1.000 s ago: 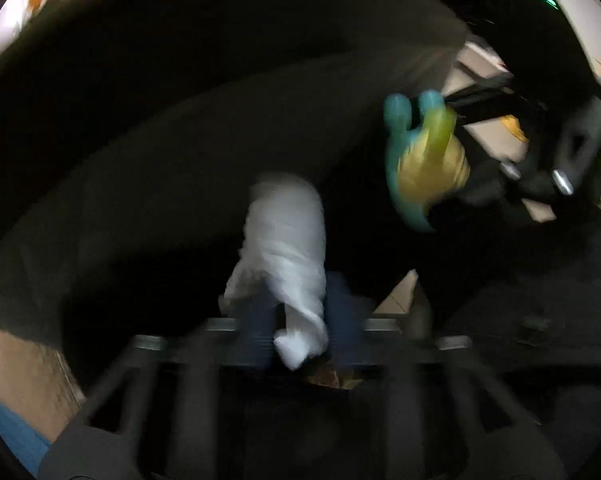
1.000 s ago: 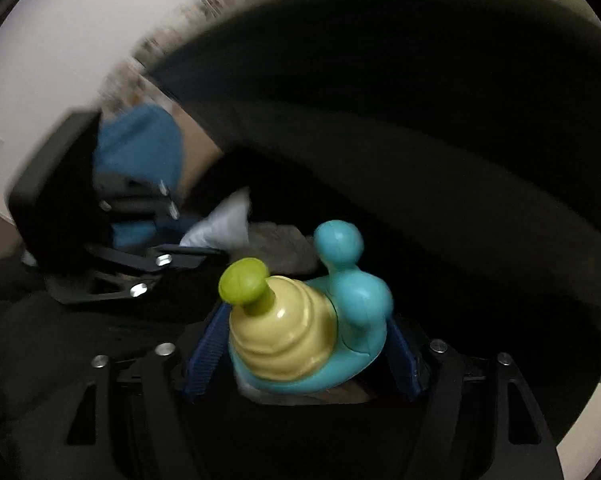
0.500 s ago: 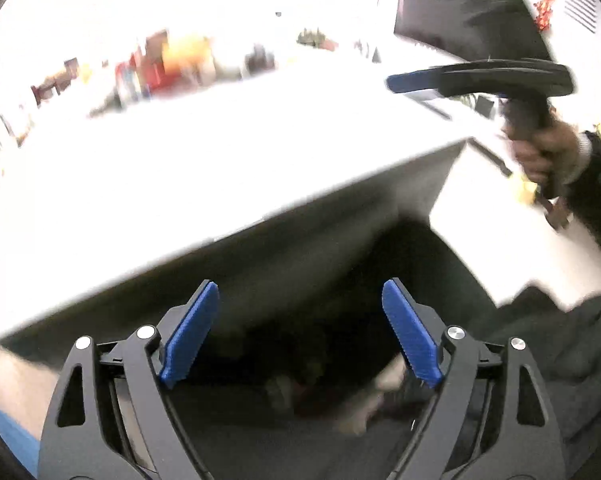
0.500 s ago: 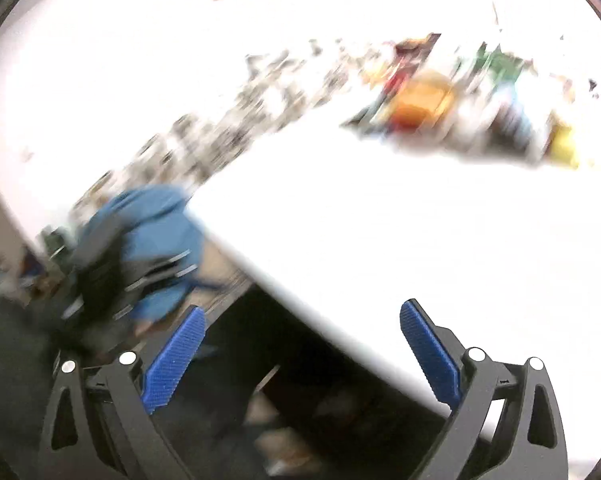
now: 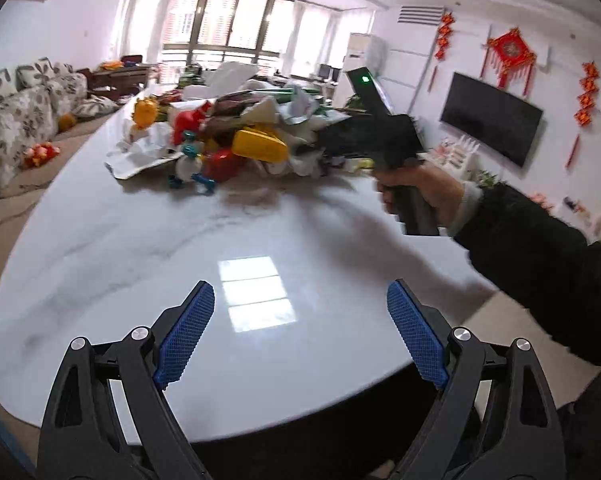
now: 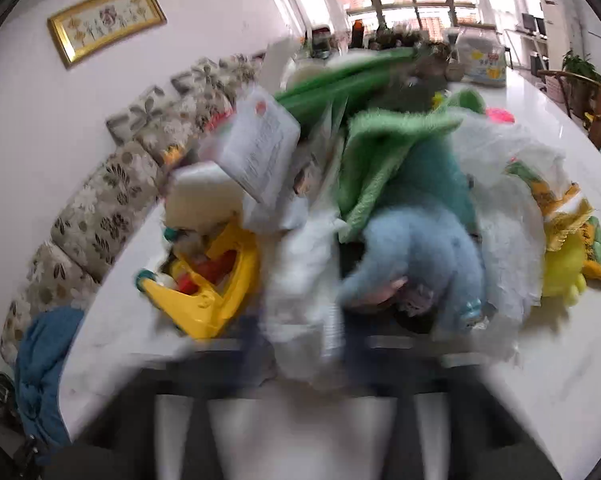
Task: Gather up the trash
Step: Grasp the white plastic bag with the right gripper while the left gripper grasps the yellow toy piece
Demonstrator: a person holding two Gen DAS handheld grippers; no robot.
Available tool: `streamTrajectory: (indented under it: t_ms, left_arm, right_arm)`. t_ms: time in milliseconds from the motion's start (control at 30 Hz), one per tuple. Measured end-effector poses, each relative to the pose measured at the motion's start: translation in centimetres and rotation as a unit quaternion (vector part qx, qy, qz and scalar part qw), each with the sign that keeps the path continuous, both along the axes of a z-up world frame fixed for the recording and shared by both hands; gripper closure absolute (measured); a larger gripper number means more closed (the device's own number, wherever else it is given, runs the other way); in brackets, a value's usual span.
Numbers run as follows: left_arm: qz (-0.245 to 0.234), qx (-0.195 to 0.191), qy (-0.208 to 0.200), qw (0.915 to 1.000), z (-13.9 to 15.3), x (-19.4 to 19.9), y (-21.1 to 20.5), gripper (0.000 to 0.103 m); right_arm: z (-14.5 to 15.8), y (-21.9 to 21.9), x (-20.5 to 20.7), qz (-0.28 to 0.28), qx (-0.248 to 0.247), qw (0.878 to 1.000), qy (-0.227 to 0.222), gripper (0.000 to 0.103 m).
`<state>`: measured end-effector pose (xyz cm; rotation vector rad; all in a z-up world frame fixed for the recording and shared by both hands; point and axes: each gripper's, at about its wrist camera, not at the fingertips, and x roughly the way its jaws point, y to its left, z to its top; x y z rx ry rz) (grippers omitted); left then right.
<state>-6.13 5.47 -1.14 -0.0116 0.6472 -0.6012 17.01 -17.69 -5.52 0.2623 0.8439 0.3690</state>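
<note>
- Ahead of the left claw (image 5: 300,286), well apart, the trash pile (image 5: 240,136) lies on the table (image 5: 140,240).
- Its jaws are opening, with nothing between them.
- Right claw (image 6: 304,340) is pressed together, its tips blurred.
- White paper (image 6: 300,300) lies at those tips; whether it is pinched I cannot tell.
- Left of the tips, a yellow toy (image 6: 208,300); right, a blue plush (image 6: 420,248).
- Beyond, a packet (image 6: 264,148) bears a printed label, too blurred to read.
</note>
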Motion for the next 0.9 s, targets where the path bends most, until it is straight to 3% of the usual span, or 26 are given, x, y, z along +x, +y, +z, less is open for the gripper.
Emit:
streamTrajectory:
  t_ms: [233, 400, 600, 733, 900]
  left_arm:
    - [0.003, 0.002, 0.012, 0.9999, 0.0, 2.6, -1.7, 0.017]
    - [-0.016, 0.008, 0.022, 0.9996, -0.4, 4.4, -5.3, 0.017]
    - [-0.056, 0.066, 0.042, 0.9954, -2.7, 3.4, -9.5, 0.017]
    - [-0.041, 0.111, 0.005, 0.9930, -3.1, 1.5, -10.2, 0.017]
    - [-0.017, 0.156, -0.024, 0.9873, -2.8, 3.2, -11.3, 0.017]
  right_arm:
    - [2.9, -1.1, -12.9, 0.084, 0.035, 0.994, -0.053, 0.099]
    - [3.1, -4.2, -19.7, 0.074, 0.034, 0.995, -0.051, 0.099]
    - [2.3, -7.7, -22.1, 0.020, 0.009, 0.998, -0.057, 0.099]
    - [1.5, -9.5, -23.1, 0.008, 0.024, 0.998, -0.063, 0.099]
    - [1.6, -9.5, -23.3, 0.017, 0.035, 0.996, -0.078, 0.099]
